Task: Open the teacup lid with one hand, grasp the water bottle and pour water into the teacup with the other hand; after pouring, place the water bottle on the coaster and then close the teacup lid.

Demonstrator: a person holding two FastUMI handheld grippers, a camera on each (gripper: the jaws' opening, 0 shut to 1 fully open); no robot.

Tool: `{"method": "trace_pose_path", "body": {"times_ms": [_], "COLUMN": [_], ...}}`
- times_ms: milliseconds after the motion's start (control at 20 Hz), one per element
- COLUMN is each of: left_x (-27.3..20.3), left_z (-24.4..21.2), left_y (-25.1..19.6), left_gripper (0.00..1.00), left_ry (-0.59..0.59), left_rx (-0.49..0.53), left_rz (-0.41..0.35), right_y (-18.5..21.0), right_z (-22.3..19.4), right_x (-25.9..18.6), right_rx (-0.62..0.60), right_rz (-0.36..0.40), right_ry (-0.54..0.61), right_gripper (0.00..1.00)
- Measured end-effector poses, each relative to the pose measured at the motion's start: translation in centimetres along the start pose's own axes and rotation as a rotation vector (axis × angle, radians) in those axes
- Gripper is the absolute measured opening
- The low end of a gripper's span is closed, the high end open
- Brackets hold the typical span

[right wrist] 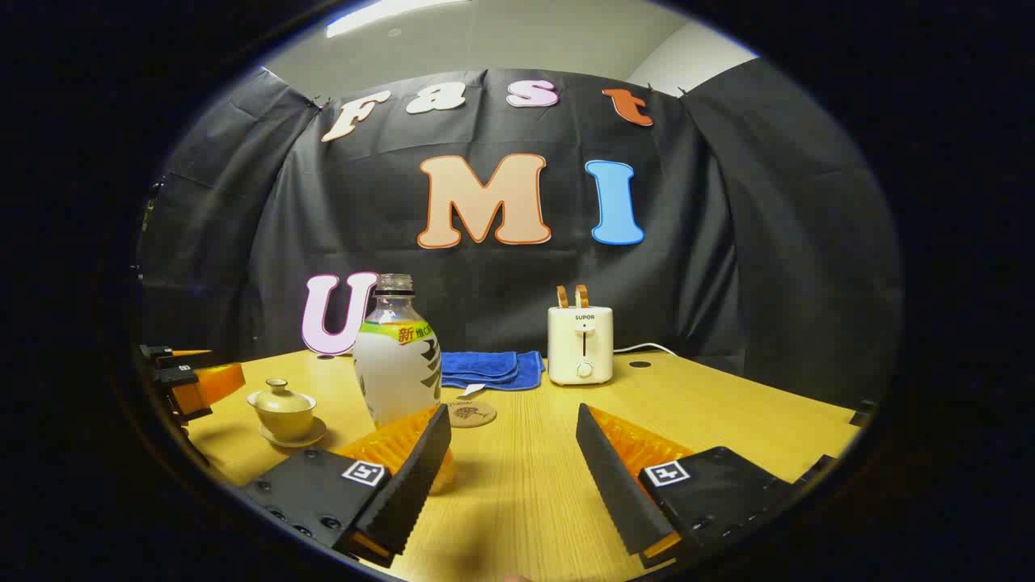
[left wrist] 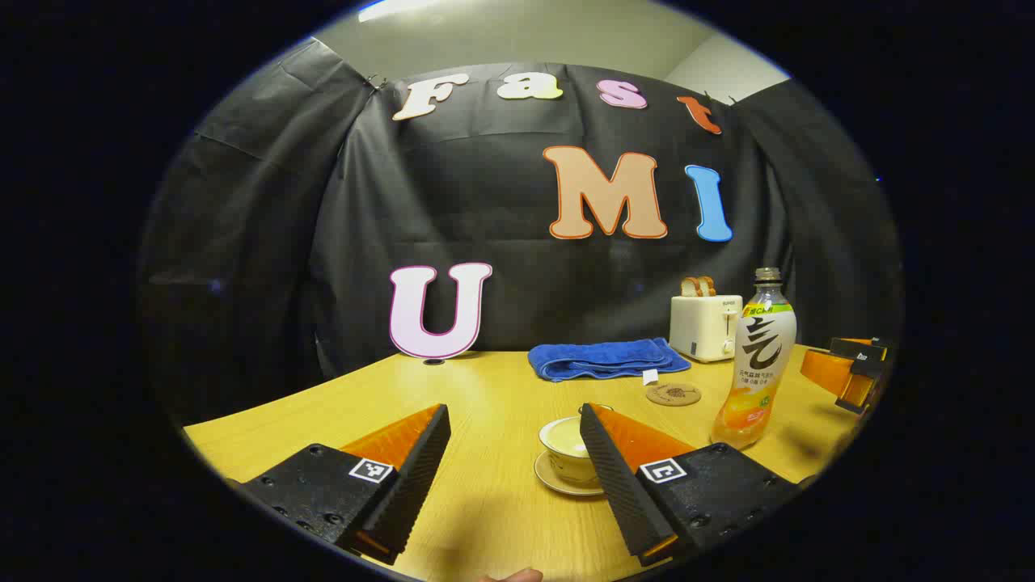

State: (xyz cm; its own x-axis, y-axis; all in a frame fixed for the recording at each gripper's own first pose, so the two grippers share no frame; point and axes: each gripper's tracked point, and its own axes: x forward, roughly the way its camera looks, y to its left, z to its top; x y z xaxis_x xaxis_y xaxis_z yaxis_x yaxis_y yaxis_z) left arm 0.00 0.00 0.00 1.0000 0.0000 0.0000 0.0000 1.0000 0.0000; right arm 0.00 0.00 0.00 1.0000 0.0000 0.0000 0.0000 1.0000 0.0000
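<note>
A pale lidded teacup [right wrist: 283,411] stands on its saucer [right wrist: 301,440] at the left of the yellow table; in the left gripper view the teacup [left wrist: 563,443] is just behind my left gripper's right finger, which hides part of it. My left gripper [left wrist: 513,420] is open and holds nothing. The water bottle [right wrist: 396,364], uncapped with orange liquid at its base, stands upright just behind the left finger of my right gripper [right wrist: 513,420], which is open and empty. The bottle [left wrist: 756,364] stands right of the cup. A round cork coaster [right wrist: 471,414] lies behind them, bare.
A folded blue towel [right wrist: 485,368] and a white toaster [right wrist: 580,343] with bread in it sit at the back of the table [right wrist: 728,420]. The other gripper appears at the left edge [right wrist: 190,380] and at the right edge [left wrist: 849,372].
</note>
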Motion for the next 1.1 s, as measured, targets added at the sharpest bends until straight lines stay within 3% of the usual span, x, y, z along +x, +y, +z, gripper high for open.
{"method": "trace_pose_path", "body": {"times_ms": [1100], "left_x": [0.07], "left_z": [-0.13], "left_y": [-0.52], "left_gripper": [0.94], "left_ry": [0.0], "left_rx": [-0.002], "left_rz": [-0.034], "right_y": [0.05], "right_z": [0.08], "right_x": [-0.05], "right_rx": [0.0], "right_rz": [0.003], "right_ry": [0.002], "right_gripper": [0.99]}}
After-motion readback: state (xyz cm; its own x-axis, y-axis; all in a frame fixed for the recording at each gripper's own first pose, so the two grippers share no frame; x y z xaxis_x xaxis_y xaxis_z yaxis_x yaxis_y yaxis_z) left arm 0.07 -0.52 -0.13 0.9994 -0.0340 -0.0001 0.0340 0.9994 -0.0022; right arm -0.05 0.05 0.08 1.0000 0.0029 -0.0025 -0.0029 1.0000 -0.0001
